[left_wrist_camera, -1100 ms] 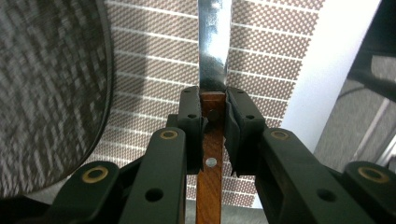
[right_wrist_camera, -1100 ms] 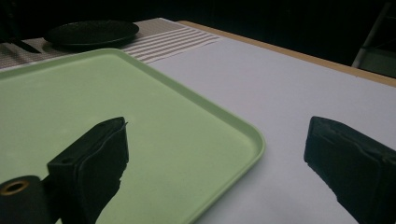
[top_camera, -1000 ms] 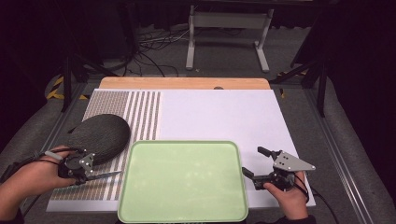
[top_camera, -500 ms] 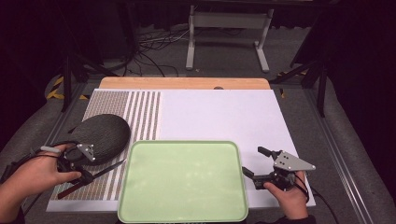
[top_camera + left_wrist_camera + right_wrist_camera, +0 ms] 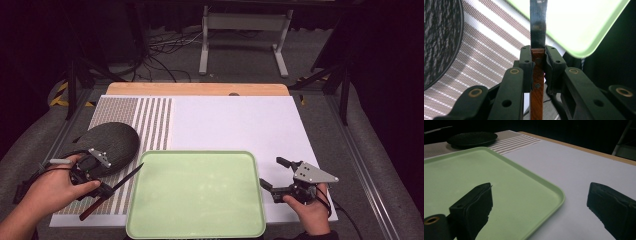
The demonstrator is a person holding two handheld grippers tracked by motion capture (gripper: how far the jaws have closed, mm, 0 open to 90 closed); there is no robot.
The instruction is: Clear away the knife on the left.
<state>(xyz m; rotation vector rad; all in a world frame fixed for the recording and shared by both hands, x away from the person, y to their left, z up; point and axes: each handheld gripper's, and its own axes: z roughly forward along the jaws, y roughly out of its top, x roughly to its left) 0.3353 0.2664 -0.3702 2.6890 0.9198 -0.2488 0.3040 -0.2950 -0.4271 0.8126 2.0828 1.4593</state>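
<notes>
My left gripper [image 5: 103, 188] is shut on a knife [image 5: 113, 191] with a brown wooden handle, held over the striped mat at the front left. The blade slants toward the left rim of the light green tray [image 5: 200, 153]. In the left gripper view the pads clamp the knife's handle [image 5: 537, 82] just below the steel blade [image 5: 538, 25], which reaches up toward the tray [image 5: 584, 27]. My right gripper [image 5: 270, 172] stands open beside the tray's right edge, with nothing between its fingers. In the right gripper view, the right gripper [image 5: 541, 197] has the tray's corner [image 5: 544, 187] between its jaws.
A dark round woven plate [image 5: 110, 141] lies on the striped mat [image 5: 152, 120] just behind my left hand; the plate [image 5: 439, 42] also shows in the left gripper view. A white board [image 5: 235, 122] covers the table behind the tray. A metal stand [image 5: 242, 30] and cables lie beyond.
My left gripper has risen and shifted toward the tray with the knife, whose blade has swung from lying level to slanting up toward the tray's rim. The right gripper has stayed put.
</notes>
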